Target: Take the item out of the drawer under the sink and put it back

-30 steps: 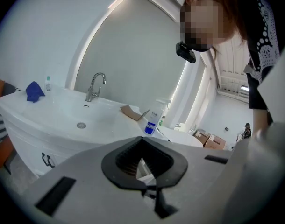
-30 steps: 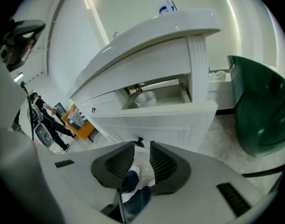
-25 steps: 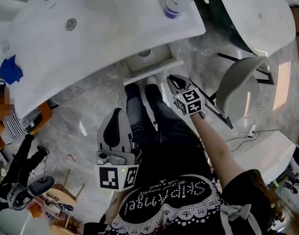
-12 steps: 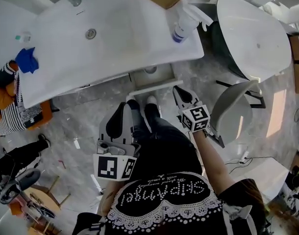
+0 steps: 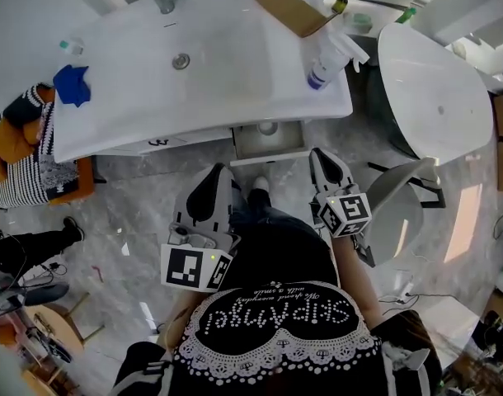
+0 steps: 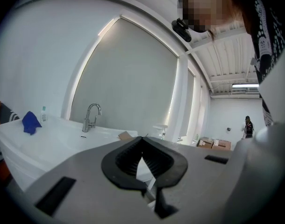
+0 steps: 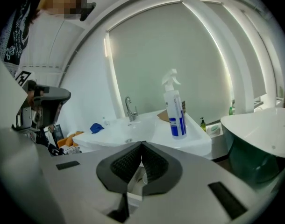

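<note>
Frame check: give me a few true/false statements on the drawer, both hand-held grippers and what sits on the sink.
1. The drawer under the sink stands open. True.
2. The right hand-held gripper holds the spray bottle. False: its jaws are shut on nothing, and the spray bottle stands on the sink's top.
3. A blue cloth lies at the sink's left end. True.
4. The left hand-held gripper has its jaws wide apart. False: they are together, with nothing between them.

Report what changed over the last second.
The left gripper and right gripper rose, both shut and empty; nothing taken hold of. The drawer stays open with the white item inside; the spray bottle stays on the sink.
</note>
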A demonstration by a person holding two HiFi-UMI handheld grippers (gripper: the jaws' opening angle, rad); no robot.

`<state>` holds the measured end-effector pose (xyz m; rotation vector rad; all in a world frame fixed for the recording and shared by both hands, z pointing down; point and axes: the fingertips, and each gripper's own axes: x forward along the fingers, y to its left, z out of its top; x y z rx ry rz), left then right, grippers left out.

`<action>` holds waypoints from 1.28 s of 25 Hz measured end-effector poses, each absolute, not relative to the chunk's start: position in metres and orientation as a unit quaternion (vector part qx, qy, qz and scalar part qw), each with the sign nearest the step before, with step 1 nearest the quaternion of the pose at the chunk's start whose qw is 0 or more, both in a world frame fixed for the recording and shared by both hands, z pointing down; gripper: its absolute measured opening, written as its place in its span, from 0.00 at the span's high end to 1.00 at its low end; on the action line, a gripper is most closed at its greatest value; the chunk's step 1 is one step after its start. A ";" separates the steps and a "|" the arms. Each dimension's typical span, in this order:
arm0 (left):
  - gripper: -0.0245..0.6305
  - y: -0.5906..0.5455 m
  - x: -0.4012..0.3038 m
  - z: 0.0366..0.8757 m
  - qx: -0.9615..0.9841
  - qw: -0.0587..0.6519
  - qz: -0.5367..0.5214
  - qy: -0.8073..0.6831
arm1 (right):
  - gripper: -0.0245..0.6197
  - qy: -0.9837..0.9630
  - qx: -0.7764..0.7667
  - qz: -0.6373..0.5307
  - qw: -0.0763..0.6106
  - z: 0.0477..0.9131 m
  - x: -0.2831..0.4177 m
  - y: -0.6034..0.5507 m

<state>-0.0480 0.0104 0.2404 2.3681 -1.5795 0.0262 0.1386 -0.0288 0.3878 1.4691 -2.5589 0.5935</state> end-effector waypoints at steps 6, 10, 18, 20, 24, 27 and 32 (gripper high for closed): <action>0.96 0.011 -0.053 0.227 0.825 0.126 -0.001 -0.551 | 0.93 -0.870 0.465 0.162 0.030 0.341 0.118 -0.024; 0.96 0.014 -0.055 0.224 0.822 0.122 -0.008 -0.556 | 0.93 -0.882 0.453 0.124 0.035 0.319 0.109 -0.021; 0.96 0.014 -0.069 0.228 0.813 0.116 -0.010 -0.571 | 0.93 -0.894 0.440 0.078 0.035 0.289 0.098 -0.012; 0.96 0.016 -0.072 0.227 0.811 0.116 -0.011 -0.574 | 0.93 -0.895 0.439 0.074 0.028 0.285 0.097 -0.009; 0.96 0.019 -0.077 0.223 0.807 0.115 -0.018 -0.579 | 0.93 -0.899 0.432 0.068 0.011 0.277 0.093 -0.008; 0.96 0.021 -0.079 0.220 0.798 0.127 -0.031 -0.588 | 0.93 -0.899 0.433 0.064 0.010 0.271 0.091 -0.006; 0.96 0.024 -0.078 0.223 0.796 0.134 -0.034 -0.589 | 0.93 -0.902 0.429 0.054 0.010 0.267 0.090 -0.001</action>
